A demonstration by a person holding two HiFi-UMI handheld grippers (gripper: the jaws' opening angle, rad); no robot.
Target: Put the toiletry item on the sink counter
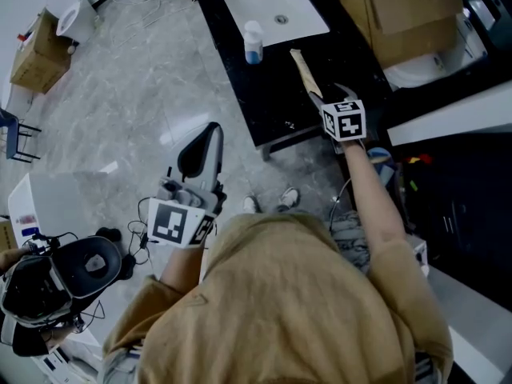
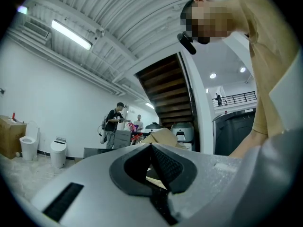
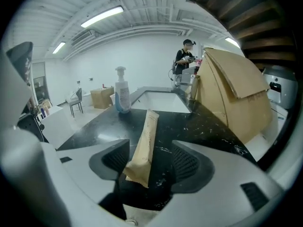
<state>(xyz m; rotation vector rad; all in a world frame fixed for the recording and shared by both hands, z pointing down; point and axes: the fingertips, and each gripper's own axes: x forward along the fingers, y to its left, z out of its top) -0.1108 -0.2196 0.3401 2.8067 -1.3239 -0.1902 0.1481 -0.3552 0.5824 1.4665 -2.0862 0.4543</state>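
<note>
The toiletry item is a long tan paper packet (image 1: 304, 74). It lies on the black marble sink counter (image 1: 268, 102), its far end pointing toward the white basin (image 1: 272, 6). My right gripper (image 1: 326, 96) is at the packet's near end. In the right gripper view the packet (image 3: 144, 143) rests between the wide-apart jaws of the open right gripper (image 3: 149, 163), leaning against the left pad and clear of the right one. My left gripper (image 1: 200, 152) is held up in front of the person's chest, away from the counter; its pads (image 2: 163, 167) meet with nothing between them.
A pump bottle (image 1: 254, 42) with blue liquid stands by the basin's front edge. A big cardboard sheet (image 1: 400, 10) leans at the counter's right side. A toilet (image 1: 76, 10) and a box (image 1: 36, 62) stand far left, with camera gear (image 1: 64, 274) at lower left.
</note>
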